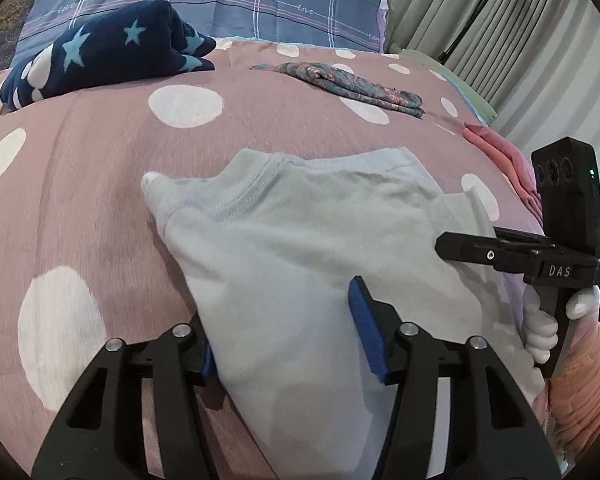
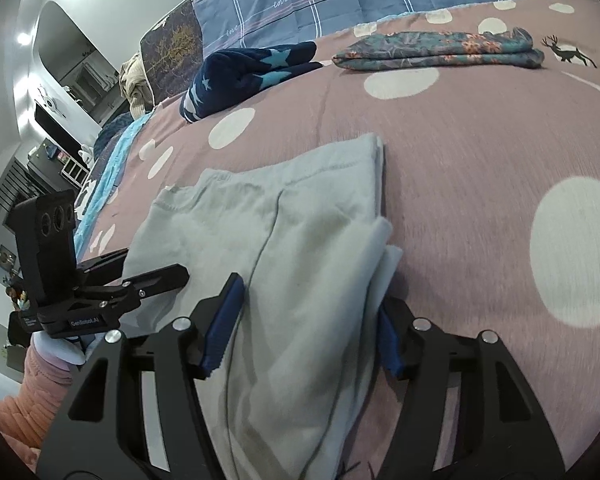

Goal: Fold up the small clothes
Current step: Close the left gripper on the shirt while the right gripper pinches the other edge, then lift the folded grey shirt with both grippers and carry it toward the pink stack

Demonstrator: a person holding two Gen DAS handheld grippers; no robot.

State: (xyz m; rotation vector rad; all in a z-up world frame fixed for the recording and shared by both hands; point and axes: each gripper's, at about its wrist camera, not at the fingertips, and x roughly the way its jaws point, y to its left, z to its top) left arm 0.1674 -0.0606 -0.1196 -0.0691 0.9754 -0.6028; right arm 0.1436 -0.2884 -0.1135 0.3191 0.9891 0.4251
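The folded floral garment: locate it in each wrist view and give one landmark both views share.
Left wrist view: the folded floral garment lies upper right of centre on the dotted bedspread.
Right wrist view: it lies top right, beside a deer print.
Shared landmark: the navy star-patterned bundle, to its left in both.

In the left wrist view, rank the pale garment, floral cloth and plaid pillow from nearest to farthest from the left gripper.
1. Pale garment, between the left gripper fingers.
2. Floral cloth, farther up the bed, right of centre.
3. Plaid pillow, at the head of the bed.
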